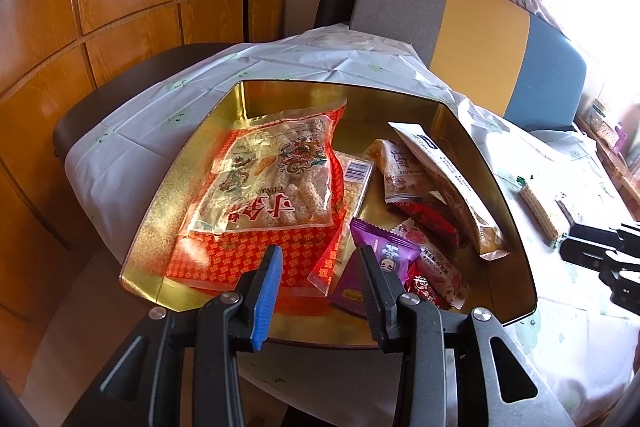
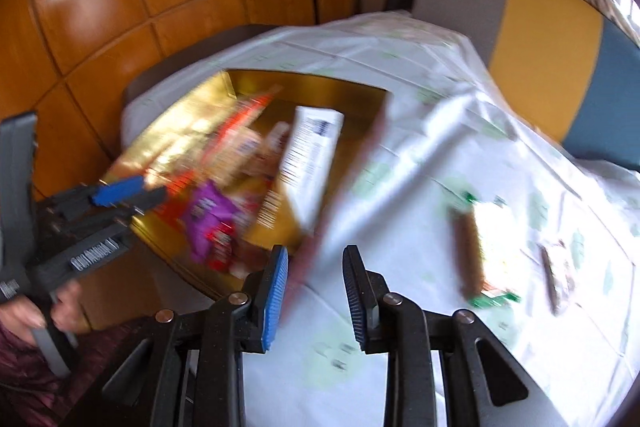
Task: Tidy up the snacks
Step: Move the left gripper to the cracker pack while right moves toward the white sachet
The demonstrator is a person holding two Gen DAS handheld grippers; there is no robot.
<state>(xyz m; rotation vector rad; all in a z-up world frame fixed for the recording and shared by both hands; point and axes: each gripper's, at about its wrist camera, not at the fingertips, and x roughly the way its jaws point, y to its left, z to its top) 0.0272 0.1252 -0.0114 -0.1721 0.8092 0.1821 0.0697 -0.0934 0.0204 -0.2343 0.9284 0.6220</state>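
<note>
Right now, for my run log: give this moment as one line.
left tongs: open, empty, over gold tin | right tongs: open, empty, over tablecloth | wafer pack: outside tin

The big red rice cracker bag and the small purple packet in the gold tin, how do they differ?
The red rice cracker bag is far larger, partly clear, and lies flat across the tin's left side. The purple packet is small, opaque, and sits nearer the left gripper among other small wrappers. Both lie inside the gold tin.
</note>
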